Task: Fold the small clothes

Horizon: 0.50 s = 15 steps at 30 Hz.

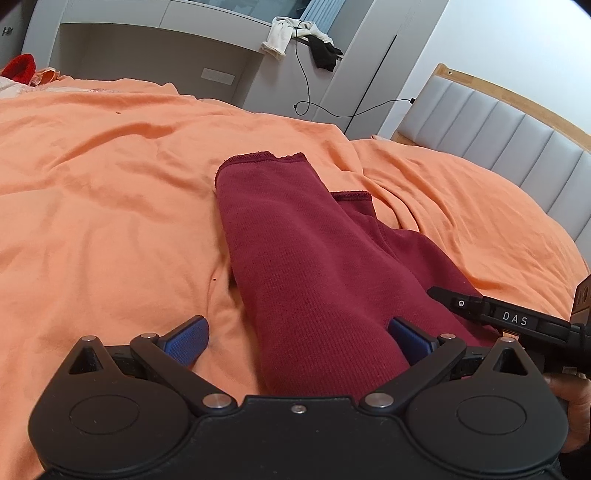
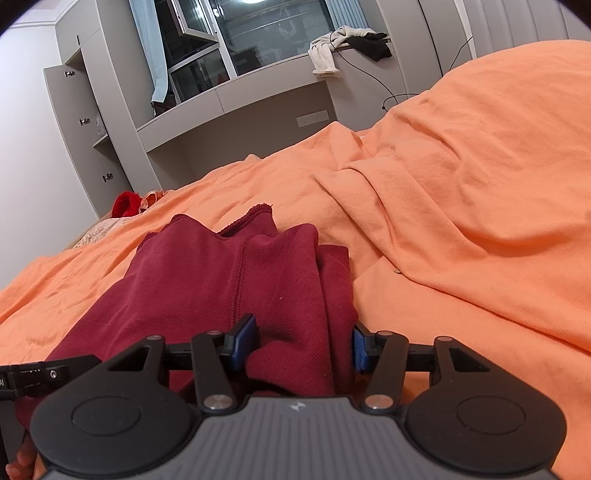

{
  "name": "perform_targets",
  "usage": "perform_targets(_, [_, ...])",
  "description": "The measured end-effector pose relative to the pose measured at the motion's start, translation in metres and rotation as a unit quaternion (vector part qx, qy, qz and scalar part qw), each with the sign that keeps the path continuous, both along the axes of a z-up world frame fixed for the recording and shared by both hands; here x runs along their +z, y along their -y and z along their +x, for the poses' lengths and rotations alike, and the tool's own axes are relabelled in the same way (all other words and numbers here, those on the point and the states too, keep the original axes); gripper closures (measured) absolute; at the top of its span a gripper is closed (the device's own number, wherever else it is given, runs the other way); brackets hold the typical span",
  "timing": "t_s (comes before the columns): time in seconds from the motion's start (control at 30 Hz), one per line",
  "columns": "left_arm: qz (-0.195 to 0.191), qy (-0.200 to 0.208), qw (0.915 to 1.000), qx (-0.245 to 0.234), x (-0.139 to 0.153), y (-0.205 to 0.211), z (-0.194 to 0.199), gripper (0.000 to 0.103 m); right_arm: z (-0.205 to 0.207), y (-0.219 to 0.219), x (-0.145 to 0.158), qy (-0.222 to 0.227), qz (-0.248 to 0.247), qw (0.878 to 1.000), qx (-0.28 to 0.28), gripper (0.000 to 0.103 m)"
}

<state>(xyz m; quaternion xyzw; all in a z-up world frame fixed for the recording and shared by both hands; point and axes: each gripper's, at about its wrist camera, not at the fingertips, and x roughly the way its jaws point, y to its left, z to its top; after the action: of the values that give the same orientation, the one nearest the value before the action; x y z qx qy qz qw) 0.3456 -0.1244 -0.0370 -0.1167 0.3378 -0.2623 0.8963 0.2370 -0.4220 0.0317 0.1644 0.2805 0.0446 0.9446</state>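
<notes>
Two handheld grippers meet over a dark red knit garment [image 1: 295,251] lying rumpled on an orange bedsheet [image 1: 110,177], its hemmed ends pointing toward the far side of the bed. From the left wrist, the left gripper [image 1: 295,341] stands spread wide, its left blue pad [image 1: 186,341] resting on bare sheet and its right pad [image 1: 408,339] just beside the cloth, so nothing is pinched; the garment's near edge passes under the gripper body and is hidden. From the right wrist, the right gripper [image 2: 301,343] has a bunched fold of the same garment [image 2: 229,280] between its blue pads [image 2: 245,341], which press in from both sides, holding the cloth; how far the fold runs beneath the tool cannot be seen. Each view catches the other gripper only as a black bar cut off at the frame edge, and a sliver of a person's hand [image 1: 576,417] shows at the near right. Far off, a grey desk alcove [image 2: 240,122], a window [image 2: 258,33] and pale and black clothes [image 2: 347,44] draped on a ledge are bent by the lens; a red item [image 2: 125,205] at the far left bed edge is too small to identify, and a padded headboard [image 1: 498,136] is cropped at right
</notes>
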Motion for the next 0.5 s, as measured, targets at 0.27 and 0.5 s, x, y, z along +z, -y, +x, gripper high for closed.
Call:
perform_targets(0.27, [0.002,-0.006,1.0,-0.005,0.0007,0.0002,0.0032,0.001,-0.0011,-0.0029,-0.001,0.005,-0.001,1.0,0.001,0.049])
perform_targets(0.5, [0.0,-0.007,1.0,-0.005,-0.0001,0.0003,0.0042,0.0,-0.0009,-0.0034,-0.0012,0.006,-0.001,1.0,0.0,0.049])
